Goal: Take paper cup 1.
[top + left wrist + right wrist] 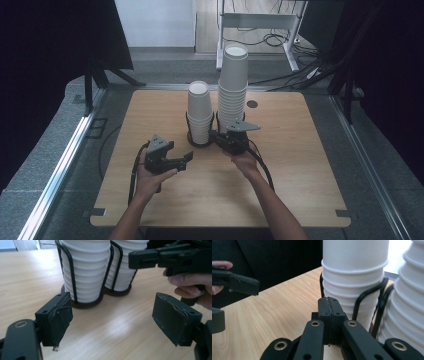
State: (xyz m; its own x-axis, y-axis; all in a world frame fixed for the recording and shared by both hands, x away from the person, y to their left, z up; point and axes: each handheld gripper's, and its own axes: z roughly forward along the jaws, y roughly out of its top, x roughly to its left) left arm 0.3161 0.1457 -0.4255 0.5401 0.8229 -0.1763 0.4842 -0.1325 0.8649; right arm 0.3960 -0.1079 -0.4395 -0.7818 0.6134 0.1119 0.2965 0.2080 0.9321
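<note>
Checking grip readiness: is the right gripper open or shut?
Shut. In its own view the right gripper has both pads pressed together, nothing between them, beside the cup stack.

A light wooden table [300, 165] is set on grey carpet [45, 145], flanked by black curtains [45, 40], with cables [280, 37] behind.

Left gripper [112, 320] jaws apart — right gripper [329, 312] pressed together.
</note>
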